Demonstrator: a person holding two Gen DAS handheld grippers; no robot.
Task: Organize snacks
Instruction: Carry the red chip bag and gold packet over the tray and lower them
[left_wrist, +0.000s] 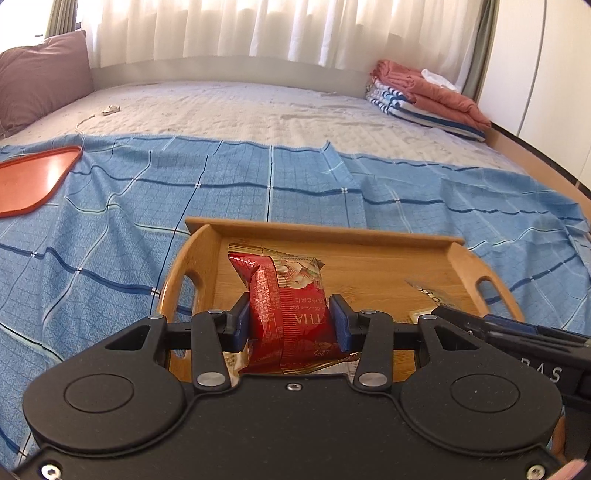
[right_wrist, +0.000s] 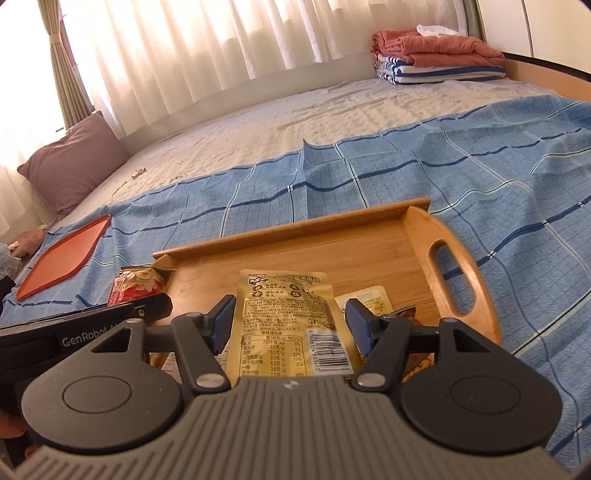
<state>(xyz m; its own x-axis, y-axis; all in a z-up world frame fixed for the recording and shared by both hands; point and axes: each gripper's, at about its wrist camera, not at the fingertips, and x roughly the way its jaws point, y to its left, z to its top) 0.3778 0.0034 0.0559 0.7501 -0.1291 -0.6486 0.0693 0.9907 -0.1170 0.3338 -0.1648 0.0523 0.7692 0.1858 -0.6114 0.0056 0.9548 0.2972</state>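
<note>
while both grippers hang over the wooden tray (left_wrist: 373, 254) on the blue checked cloth (left_wrist: 110, 236), the left gripper (left_wrist: 291, 325) is clamped on a red snack packet (left_wrist: 284, 295), pads pressing both its sides. right gripper (right_wrist: 291, 321) pinches a gold snack pouch (right_wrist: 288, 310) above the tray's middle. more packets (right_wrist: 369, 297) lie at the tray's right end. an orange tray (right_wrist: 62, 262) sits empty at the cloth's far left edge.

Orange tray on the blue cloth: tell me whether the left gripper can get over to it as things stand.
Probably yes. The orange tray lies bare, with only open blue cloth between it and the left gripper. That gripper already holds a red snack packet, so it cannot grasp the tray.
</note>
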